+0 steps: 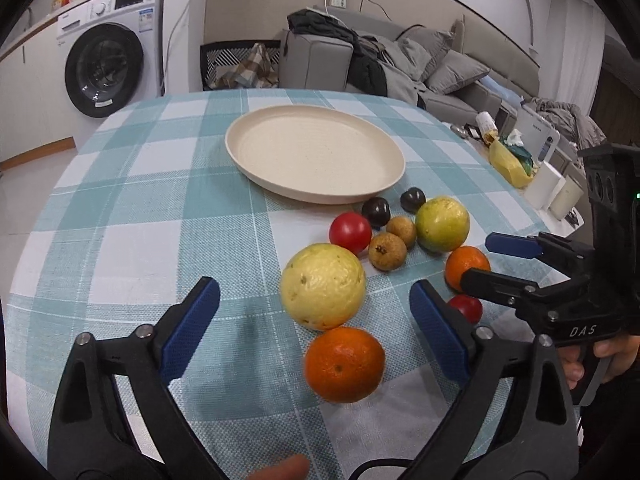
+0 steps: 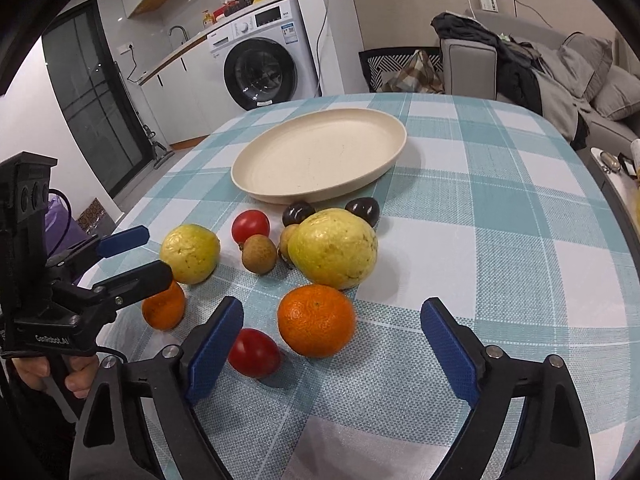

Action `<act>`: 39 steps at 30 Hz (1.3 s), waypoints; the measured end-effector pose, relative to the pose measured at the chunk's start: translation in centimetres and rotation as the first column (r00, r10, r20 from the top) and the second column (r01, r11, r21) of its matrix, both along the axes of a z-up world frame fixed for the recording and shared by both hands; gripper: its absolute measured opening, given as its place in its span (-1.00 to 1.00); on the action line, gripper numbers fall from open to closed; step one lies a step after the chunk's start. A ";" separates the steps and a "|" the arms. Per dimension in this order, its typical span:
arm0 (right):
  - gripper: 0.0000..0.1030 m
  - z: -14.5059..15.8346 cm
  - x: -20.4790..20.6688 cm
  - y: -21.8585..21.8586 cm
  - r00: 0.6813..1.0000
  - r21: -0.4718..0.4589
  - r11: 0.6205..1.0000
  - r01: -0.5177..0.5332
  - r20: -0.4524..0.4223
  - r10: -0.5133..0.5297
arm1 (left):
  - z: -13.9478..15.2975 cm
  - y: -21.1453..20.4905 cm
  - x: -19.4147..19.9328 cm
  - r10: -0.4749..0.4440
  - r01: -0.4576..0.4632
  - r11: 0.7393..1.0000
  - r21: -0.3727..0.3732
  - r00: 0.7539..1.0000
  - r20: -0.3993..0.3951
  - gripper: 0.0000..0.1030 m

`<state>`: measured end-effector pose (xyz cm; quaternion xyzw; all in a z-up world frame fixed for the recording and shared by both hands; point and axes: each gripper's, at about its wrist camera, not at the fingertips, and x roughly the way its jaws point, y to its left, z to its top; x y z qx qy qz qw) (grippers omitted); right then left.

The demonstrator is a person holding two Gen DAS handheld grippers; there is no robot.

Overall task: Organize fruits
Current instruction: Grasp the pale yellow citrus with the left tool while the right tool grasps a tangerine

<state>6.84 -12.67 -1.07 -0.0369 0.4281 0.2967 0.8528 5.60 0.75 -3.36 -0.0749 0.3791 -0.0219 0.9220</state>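
Left gripper (image 1: pixel 314 332) hangs over the checked cloth (image 1: pixel 120 240) with its jaws wide apart and nothing between the pads. An orange (image 1: pixel 344 364) lies in the gap, nearer the right pad, touching neither. Just ahead of the jaws sits a yellow guava (image 1: pixel 322 286), touching that orange.

Right gripper (image 2: pixel 332 348) also has its jaws wide apart, clamped on nothing. A second orange (image 2: pixel 316 320) rests between them, closer to the left pad. A red tomato (image 2: pixel 254 352) lies just beside that left pad. Ahead of the jaws is a greener guava (image 2: pixel 334 248).

Beyond both sets of jaws lie 2 brown longans (image 1: pixel 386 251), another tomato (image 1: pixel 350 233) and 2 dark plums (image 1: pixel 376 211). Farther ahead stands the cream plate (image 1: pixel 280 184), with no fruit on it.
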 end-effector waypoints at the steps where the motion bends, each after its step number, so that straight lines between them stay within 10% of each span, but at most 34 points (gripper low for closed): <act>1: 0.58 -0.1 0.1 0.1 1.000 0.001 1.000 -0.002 -0.010 0.002 | -0.2 -0.1 0.2 -0.002 0.002 1.000 0.003 1.000 -0.008 0.71; 13: 0.15 -0.8 0.8 0.1 0.997 0.042 0.999 -0.013 -0.073 0.016 | -2.0 0.2 2.8 -0.044 0.038 0.997 -0.067 0.995 -0.091 -0.12; 19: -0.18 -0.9 0.8 -0.1 0.994 0.089 0.996 -0.023 -0.100 0.032 | -2.1 0.2 2.9 -0.045 0.039 0.997 -0.068 0.995 -0.088 -0.12; 39: -0.21 3.6 -0.1 -0.6 0.996 0.153 0.987 -0.047 0.083 0.035 | 2.8 0.1 1.9 -0.051 0.054 0.998 -0.028 0.995 0.084 -0.12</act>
